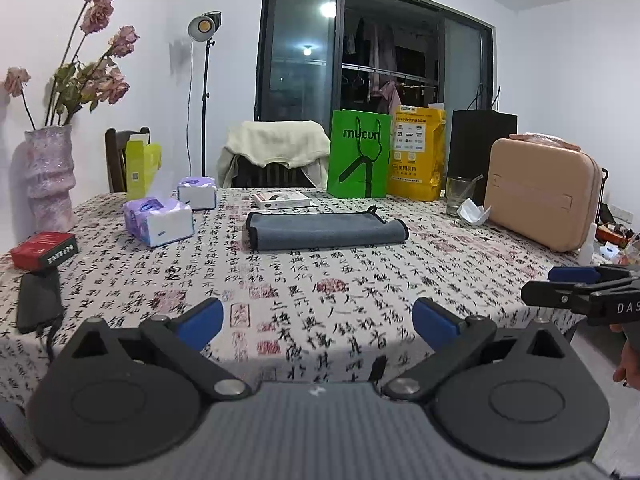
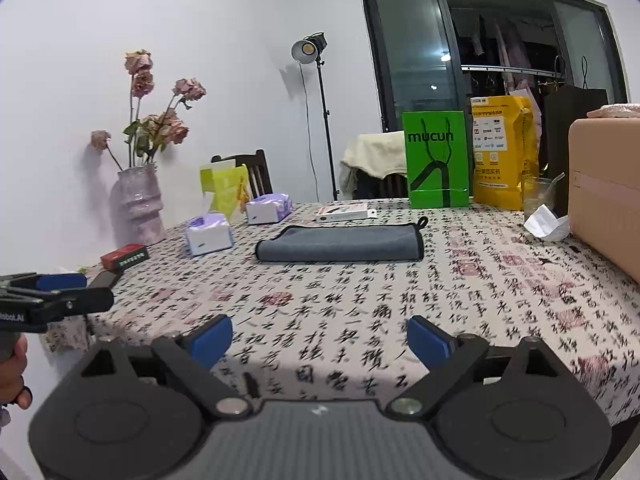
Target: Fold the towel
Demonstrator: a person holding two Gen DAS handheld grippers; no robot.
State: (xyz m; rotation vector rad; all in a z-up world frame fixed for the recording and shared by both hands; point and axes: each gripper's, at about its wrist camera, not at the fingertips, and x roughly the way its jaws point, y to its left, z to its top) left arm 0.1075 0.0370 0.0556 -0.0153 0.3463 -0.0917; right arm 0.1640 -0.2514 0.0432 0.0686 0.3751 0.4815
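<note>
Grey towel (image 1: 326,230) lies already folded, flat at frame centre on the counter (image 1: 360,300), w/ both the left hand-held gripper (image 1: 318,320) & right hand-held gripper (image 2: 320,338) low in frame, wide open, holding nothing, well apart from it, prob. backed off since folding looks done.

Each gripper, the left gripper (image 1: 318,320) and the right gripper (image 2: 320,340), is built from black linkages, silver pivot screws and blue finger pads (image 1: 202,320) (white lettering is printed on the sides).
</note>
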